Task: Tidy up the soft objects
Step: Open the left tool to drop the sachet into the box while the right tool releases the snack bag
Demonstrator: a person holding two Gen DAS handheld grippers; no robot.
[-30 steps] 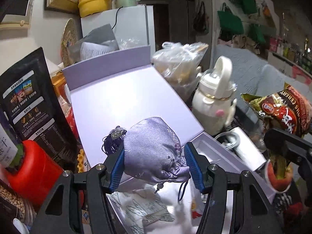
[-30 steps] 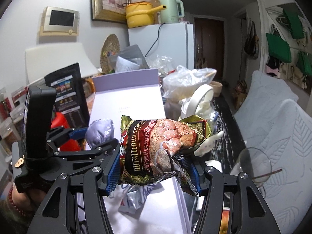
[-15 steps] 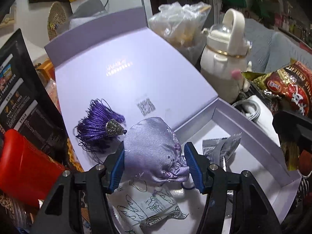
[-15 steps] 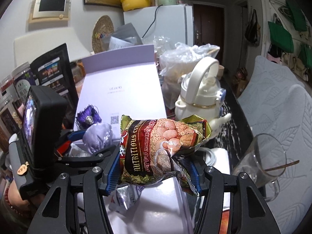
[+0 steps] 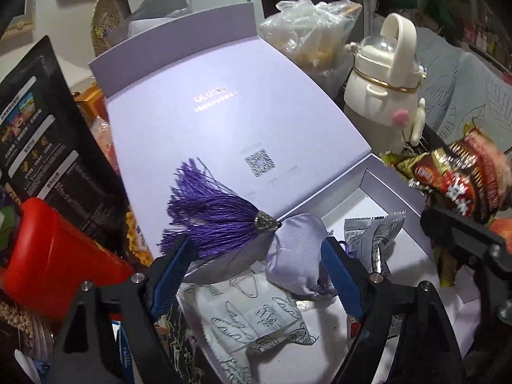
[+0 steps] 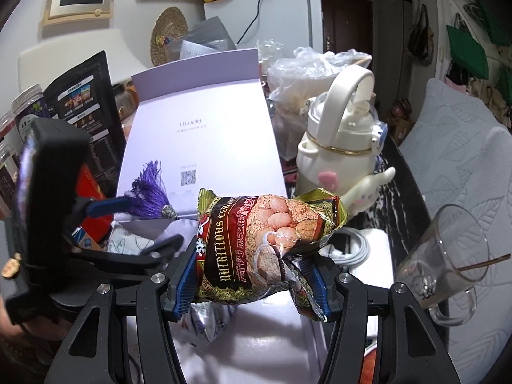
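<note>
A lavender satin pouch (image 5: 296, 252) with a purple tassel (image 5: 214, 214) lies at the edge of the open lilac box (image 5: 393, 198). The tassel spreads over the lid (image 5: 224, 112). My left gripper (image 5: 256, 272) straddles the pouch with its jaws opening. The left pad stands well off the pouch and the right pad is beside it. In the right wrist view my right gripper (image 6: 252, 284) is shut on a red-and-gold snack bag (image 6: 265, 246), held above the box's near side. The same snack bag (image 5: 457, 182) shows at the right of the left wrist view.
Printed sachets (image 5: 256, 316) lie inside the box. A white bottle with a handle (image 6: 342, 140) and a clear plastic bag (image 6: 307, 73) stand right of the lid. A glass mug (image 6: 448, 256) sits at the right; a red container (image 5: 54, 256) and a black bag (image 5: 41, 134) crowd the left.
The left gripper came down to the box with the pouch, then its jaws spread and let the pouch rest. The tassel now fans out on the lid. The right gripper sank, still gripping the snack bag.
</note>
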